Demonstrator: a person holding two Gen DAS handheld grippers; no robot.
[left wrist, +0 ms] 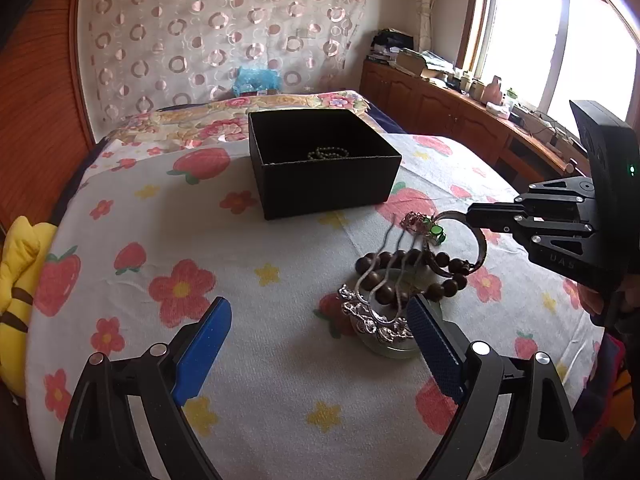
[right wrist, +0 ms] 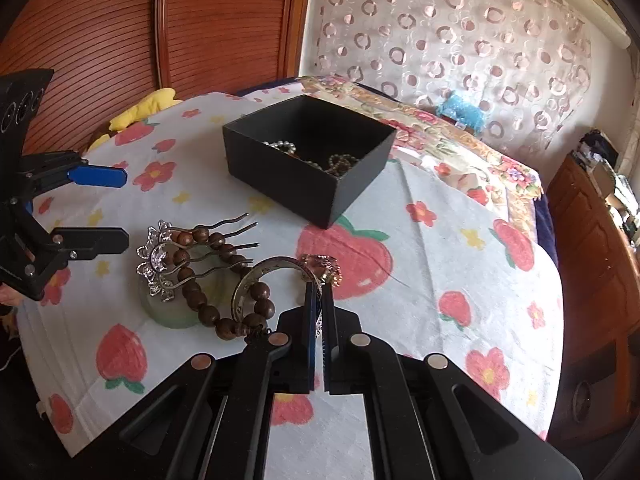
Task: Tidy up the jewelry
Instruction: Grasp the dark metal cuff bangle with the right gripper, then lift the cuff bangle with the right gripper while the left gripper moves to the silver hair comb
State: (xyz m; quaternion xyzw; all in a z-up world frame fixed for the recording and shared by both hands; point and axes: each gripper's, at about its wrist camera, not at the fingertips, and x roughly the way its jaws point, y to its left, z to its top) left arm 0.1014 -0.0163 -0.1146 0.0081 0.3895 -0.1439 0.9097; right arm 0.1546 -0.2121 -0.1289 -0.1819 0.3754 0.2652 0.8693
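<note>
A black open box stands on the flowered cloth with bead strands inside. Nearer lies a jewelry pile: a silver flower hair comb, a brown wooden bead bracelet, a pale green bangle and a metal bangle. My right gripper is shut on the metal bangle, beside a pink-and-green ornament. My left gripper is open, its blue pads either side of the comb.
A yellow plush toy lies at the table's left edge. A bed with a floral cover is behind the box. A wooden cabinet with clutter runs under the window on the right.
</note>
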